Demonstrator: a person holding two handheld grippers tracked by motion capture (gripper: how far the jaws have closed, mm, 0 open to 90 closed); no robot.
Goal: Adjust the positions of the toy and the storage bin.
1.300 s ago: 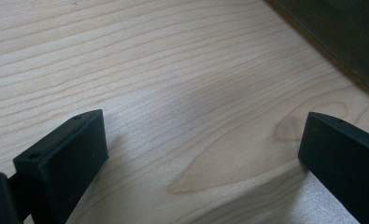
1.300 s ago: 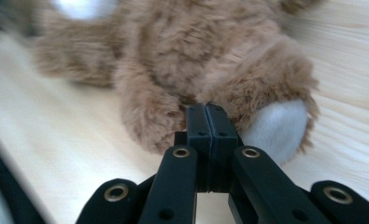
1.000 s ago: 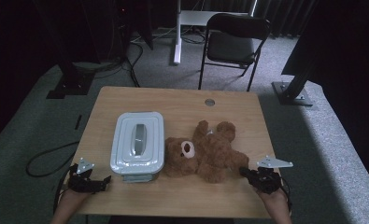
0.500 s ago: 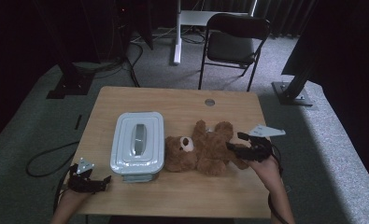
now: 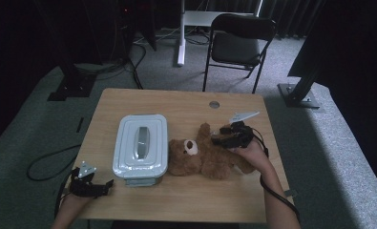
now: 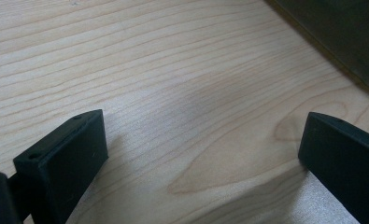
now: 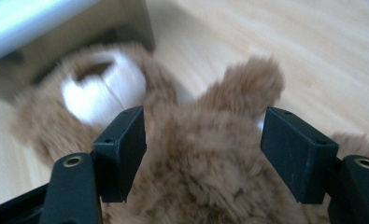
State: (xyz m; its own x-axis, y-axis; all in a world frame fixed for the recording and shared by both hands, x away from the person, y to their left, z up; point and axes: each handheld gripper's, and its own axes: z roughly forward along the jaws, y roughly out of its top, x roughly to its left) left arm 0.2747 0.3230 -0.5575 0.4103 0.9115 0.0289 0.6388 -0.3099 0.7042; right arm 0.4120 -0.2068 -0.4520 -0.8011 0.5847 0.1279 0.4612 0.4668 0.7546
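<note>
Right gripper view: right gripper (image 7: 203, 154) jaws just opened wide, straddling the fuzzy brown teddy bear (image 5: 207, 156) lying beside the grey lidded plastic box (image 5: 141, 149), likely lining up a grab; left gripper (image 6: 196, 163) wide, idle.

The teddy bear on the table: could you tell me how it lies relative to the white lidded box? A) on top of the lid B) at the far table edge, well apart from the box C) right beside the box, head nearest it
C: in the high view the teddy bear lies on the table with its head next to the white lidded box.
</note>
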